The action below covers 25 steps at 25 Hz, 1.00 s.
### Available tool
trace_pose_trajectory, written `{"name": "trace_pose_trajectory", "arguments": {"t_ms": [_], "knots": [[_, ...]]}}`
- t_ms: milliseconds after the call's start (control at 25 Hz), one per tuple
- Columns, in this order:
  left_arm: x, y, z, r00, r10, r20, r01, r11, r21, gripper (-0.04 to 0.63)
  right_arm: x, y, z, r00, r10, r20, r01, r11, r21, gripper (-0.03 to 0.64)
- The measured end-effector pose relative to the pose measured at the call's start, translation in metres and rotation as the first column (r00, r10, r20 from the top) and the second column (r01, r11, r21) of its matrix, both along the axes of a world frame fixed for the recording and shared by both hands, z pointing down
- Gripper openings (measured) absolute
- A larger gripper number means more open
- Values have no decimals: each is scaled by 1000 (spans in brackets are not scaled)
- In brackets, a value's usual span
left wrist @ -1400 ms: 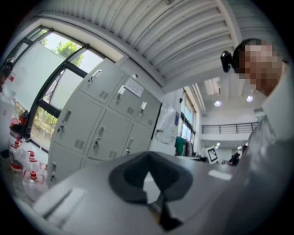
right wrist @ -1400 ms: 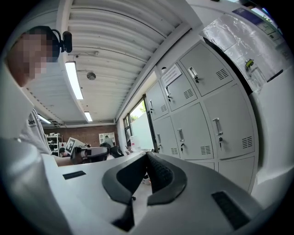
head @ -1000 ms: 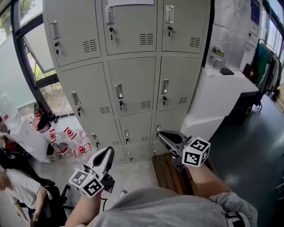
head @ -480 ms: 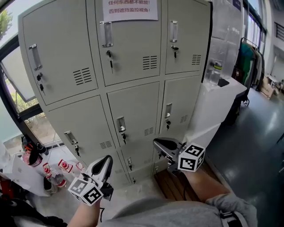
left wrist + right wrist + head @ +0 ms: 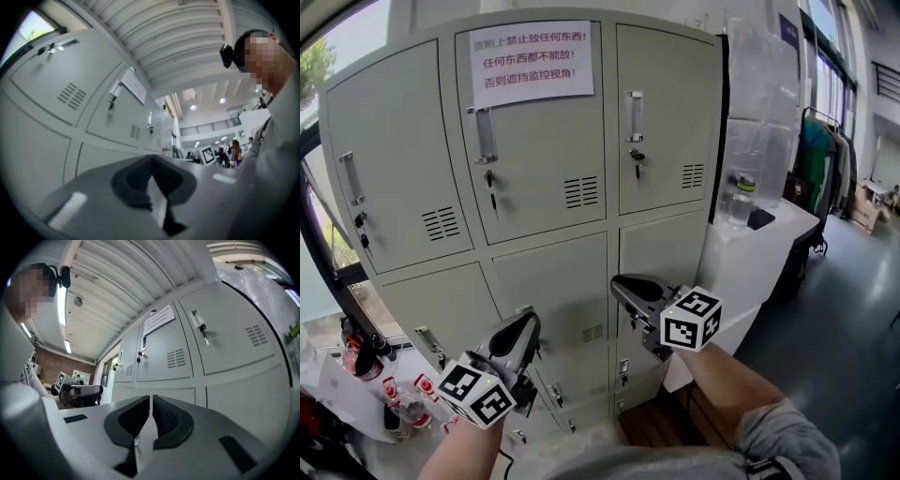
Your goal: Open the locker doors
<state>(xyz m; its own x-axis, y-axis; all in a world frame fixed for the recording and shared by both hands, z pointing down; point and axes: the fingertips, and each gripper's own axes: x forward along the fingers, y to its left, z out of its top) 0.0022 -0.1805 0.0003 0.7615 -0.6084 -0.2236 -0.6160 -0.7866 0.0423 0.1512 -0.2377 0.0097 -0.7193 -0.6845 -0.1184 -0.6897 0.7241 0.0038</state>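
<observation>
The locker bank (image 5: 581, 253) stands straight ahead, every visible door shut. Its top row shows 3 doors, and the middle door (image 5: 544, 159) carries a paper notice (image 5: 531, 63) at its upper edge. The left gripper (image 5: 528, 326) and right gripper (image 5: 622, 285) hover short of the doors, touching none, each with jaws pressed together on nothing. To begin well, part 1 gripper's jaws first, then close them on a vertical handle (image 5: 635, 116) by its door's left edge and pull straight outward

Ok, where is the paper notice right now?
Head view, upper left: the paper notice is stuck on the top middle locker door, above its handle.
</observation>
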Motion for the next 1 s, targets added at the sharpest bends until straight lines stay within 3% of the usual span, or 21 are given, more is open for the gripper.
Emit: {"name": "trace_pose_trajectory", "arguments": {"t_ms": [200,320,400,560,800,1000], "knots": [[51,-29,-85,999,27,23,-29,994,108,3,34,-42,-101,990,120,-69,-106,980,170,9],[68,-41,-124,999,45,-6,-44,992,121,3,49,-59,-161,979,192,-70,-170,955,244,21],[77,-49,-143,998,58,-14,-56,992,115,3,54,-71,-194,971,225,-77,-197,944,266,74],[89,-62,-165,998,59,-24,-56,993,104,3,64,-104,-238,955,286,-83,-260,935,241,142],[91,-61,-176,998,54,-15,-51,992,116,3,69,-142,-265,933,350,-89,-327,924,200,185],[80,-55,-178,999,43,-16,-41,991,127,5,67,-149,-269,943,325,-78,-308,935,173,196]]}}
